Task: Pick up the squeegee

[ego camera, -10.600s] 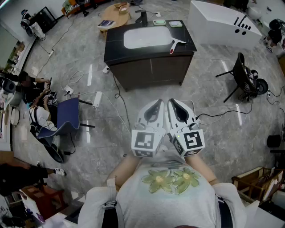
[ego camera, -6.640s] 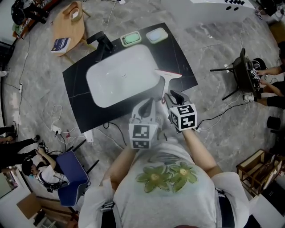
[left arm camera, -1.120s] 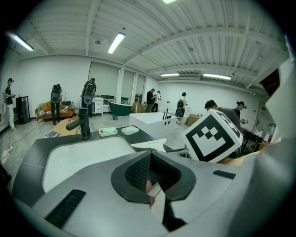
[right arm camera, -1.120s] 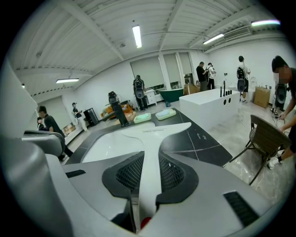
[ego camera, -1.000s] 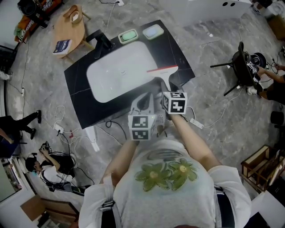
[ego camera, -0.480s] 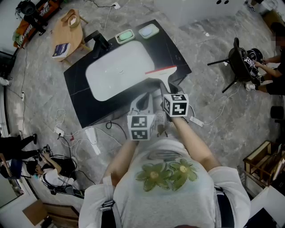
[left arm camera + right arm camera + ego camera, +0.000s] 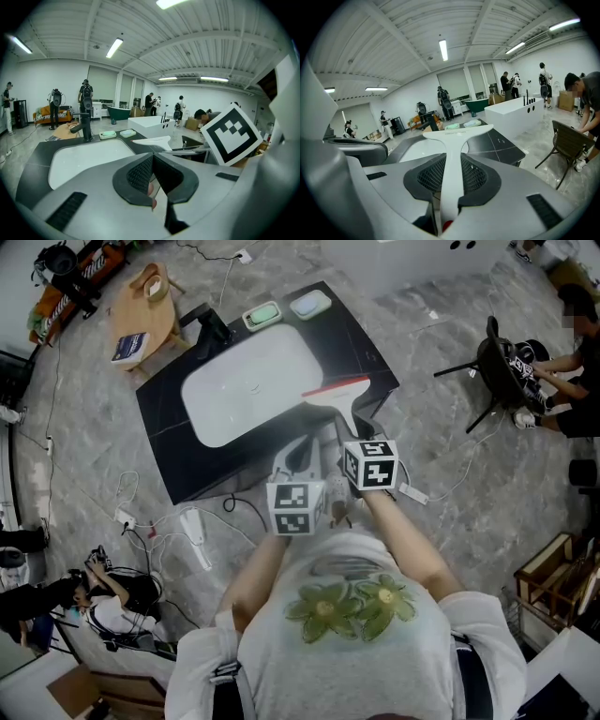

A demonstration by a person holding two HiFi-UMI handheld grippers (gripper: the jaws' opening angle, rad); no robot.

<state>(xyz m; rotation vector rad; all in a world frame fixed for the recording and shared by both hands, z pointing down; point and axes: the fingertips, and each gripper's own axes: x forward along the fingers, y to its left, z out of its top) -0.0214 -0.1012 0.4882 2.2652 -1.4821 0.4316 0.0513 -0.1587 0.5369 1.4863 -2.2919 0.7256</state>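
Observation:
The squeegee [image 7: 338, 393] is white with a red blade edge. Its handle runs back into my right gripper [image 7: 349, 434], which is shut on it. In the right gripper view the handle [image 7: 450, 171] lies clamped between the dark pads, and the wide head [image 7: 453, 133] sticks out ahead over the black counter. My left gripper [image 7: 300, 450] hovers just left of it at the counter's near edge, shut on nothing. In the left gripper view its pads [image 7: 140, 173] meet, with the squeegee head [image 7: 154, 142] beyond them.
A black vanity counter [image 7: 169, 460] holds a white basin [image 7: 248, 390], a black tap [image 7: 211, 324] and two soap dishes [image 7: 262, 315]. A round wooden table [image 7: 145, 310] stands behind it. A black chair [image 7: 502, 362] and a person are at the right. Cables lie on the floor [image 7: 187, 521].
Since the oldest frames I have come up to the counter, and the right gripper has closed on the squeegee's handle. Over the last second the held squeegee has risen slightly; both grippers have shifted a little.

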